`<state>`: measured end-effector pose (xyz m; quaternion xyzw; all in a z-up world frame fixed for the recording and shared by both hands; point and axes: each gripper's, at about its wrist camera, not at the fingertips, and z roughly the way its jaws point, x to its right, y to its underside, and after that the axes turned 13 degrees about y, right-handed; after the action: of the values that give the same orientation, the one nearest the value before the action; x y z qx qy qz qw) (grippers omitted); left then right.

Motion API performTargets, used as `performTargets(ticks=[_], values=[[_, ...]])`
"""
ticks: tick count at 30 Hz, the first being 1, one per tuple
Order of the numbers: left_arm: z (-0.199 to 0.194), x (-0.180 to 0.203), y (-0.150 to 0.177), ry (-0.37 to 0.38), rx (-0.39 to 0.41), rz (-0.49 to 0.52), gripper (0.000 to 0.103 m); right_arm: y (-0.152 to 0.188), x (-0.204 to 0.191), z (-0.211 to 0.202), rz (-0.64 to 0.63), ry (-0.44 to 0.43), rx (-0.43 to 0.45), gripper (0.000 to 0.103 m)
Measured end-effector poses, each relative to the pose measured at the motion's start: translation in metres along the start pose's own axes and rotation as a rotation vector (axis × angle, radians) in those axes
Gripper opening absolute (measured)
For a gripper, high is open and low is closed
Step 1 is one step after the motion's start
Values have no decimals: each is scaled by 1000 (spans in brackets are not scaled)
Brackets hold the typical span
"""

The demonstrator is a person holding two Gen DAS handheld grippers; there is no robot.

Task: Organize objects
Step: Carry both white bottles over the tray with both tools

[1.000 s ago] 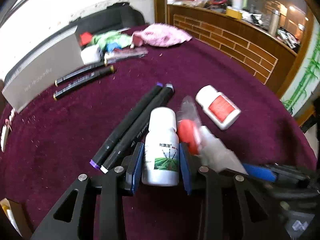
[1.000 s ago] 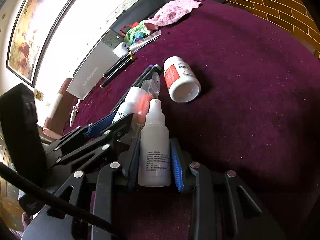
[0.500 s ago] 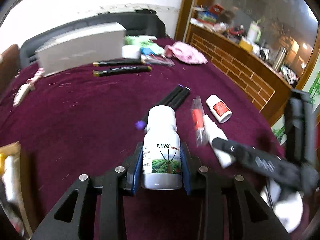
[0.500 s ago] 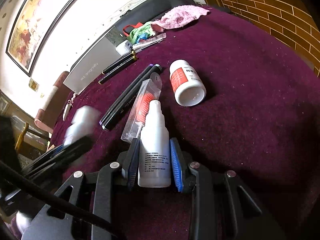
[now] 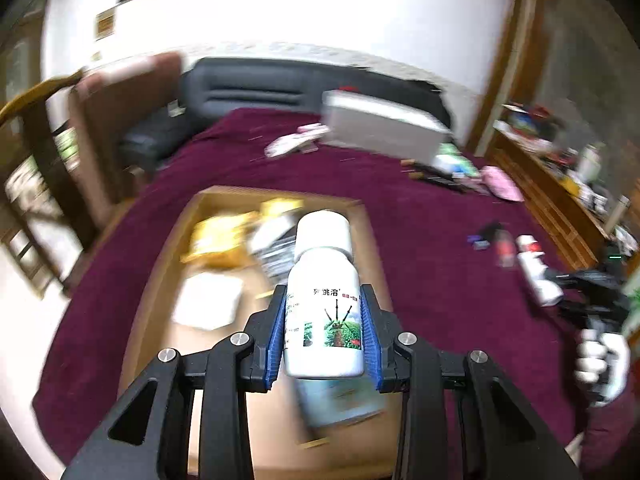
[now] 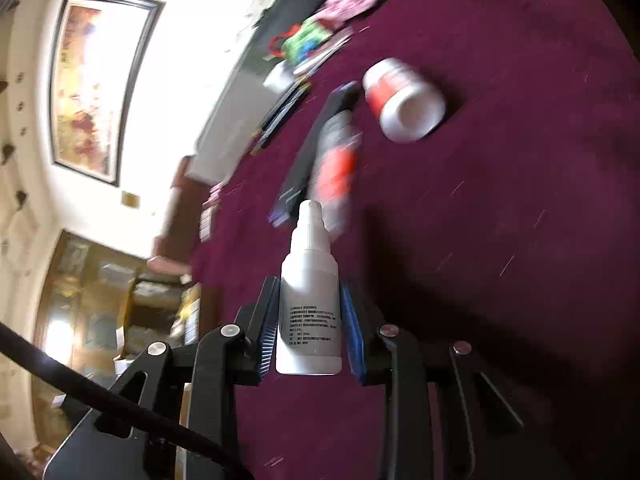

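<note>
White bottle with a green label sits pinched in the left hand-held gripper, above an open cardboard box on the maroon desk; the right hand-held gripper pinches a dropper bottle over the desk, near a red-labelled bottle lying on its side.

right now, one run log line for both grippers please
left gripper: shut on white green-label bottle, over cardboard box | right gripper: shut on white dropper bottle, over maroon cloth
</note>
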<state>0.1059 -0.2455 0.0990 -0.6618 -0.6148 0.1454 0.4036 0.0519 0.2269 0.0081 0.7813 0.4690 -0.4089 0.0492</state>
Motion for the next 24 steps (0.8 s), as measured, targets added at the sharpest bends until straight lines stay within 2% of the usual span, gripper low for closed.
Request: performTargets(ticks=[2,5,10,13,18,24], values=[[0,-25,11,-49,-22,-30,29,15,-37,-4,-68,-37,-16,28],[5,-51,29,-68,-52,-71,29,37,-95,8,-180,-83,-79,28],[12,-72,42,-90,-77,-89,29,92,-190,66,-324,-156,-273,28],[18,-84,46,-81,-98,-115,29,127,-235,107,-395,-144,-362,28],[17,-93,50,-33,-78,-129,29,173,-276,158,-473,-78,-441,28],[-6,-106,47,43,5,-168,30,189,-289,194,-528,18,-445,28]])
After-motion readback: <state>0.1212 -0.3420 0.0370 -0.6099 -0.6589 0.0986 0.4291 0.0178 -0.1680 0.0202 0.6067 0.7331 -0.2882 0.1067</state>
